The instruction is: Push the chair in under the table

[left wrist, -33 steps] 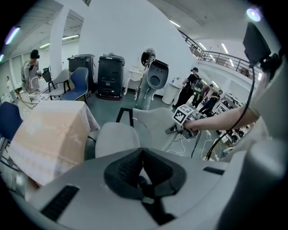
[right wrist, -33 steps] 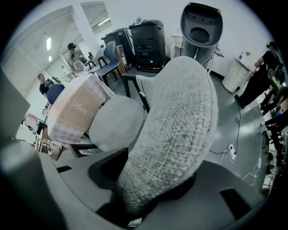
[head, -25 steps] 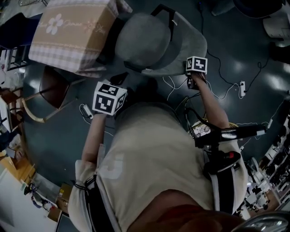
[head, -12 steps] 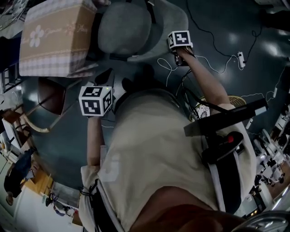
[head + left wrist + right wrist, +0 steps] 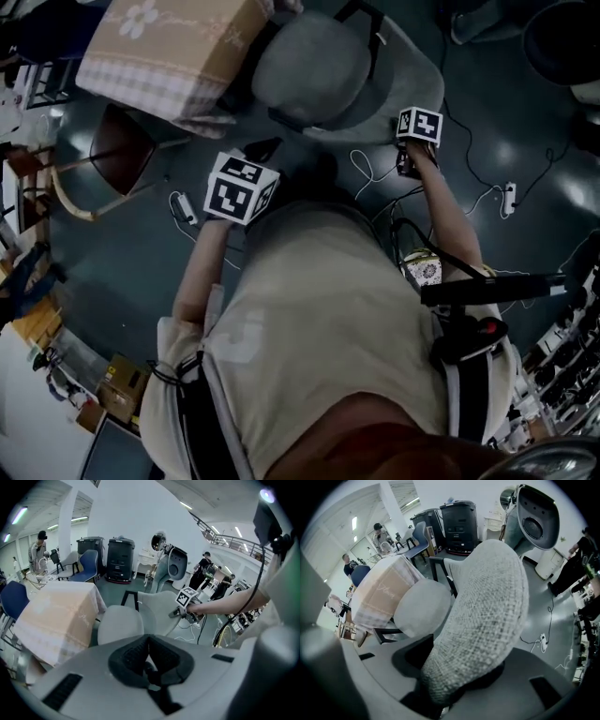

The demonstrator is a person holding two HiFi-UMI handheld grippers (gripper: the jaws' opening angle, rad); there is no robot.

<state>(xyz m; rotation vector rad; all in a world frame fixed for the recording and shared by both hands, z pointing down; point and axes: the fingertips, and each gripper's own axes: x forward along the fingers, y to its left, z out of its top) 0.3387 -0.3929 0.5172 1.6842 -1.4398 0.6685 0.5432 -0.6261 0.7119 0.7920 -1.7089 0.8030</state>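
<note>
Gripping the top edge of the grey chair (image 5: 487,606) at its woven backrest, the right gripper (image 5: 459,679) has its jaws spread wide, one on each side of the padded rim, with the fabric filling the gap between them; in the head view this gripper (image 5: 412,155) sits at the right-hand end of the backrest, pointing steeply down. The left gripper (image 5: 149,657) has its jaws drawn together with nothing between them; seen from the head, it (image 5: 242,187) hangs over the dark floor just short of the chair, apart from it. The chair (image 5: 309,66) stands with its round seat turned towards the table (image 5: 159,52), which is draped in a beige checked cloth; the seat's front edge lies just beside the hanging cloth, while most of the seat and the whole backrest are out in the open. A wooden chair (image 5: 117,155) stands left of the table; white cables (image 5: 375,173) trail across the floor near the person's feet.
</note>
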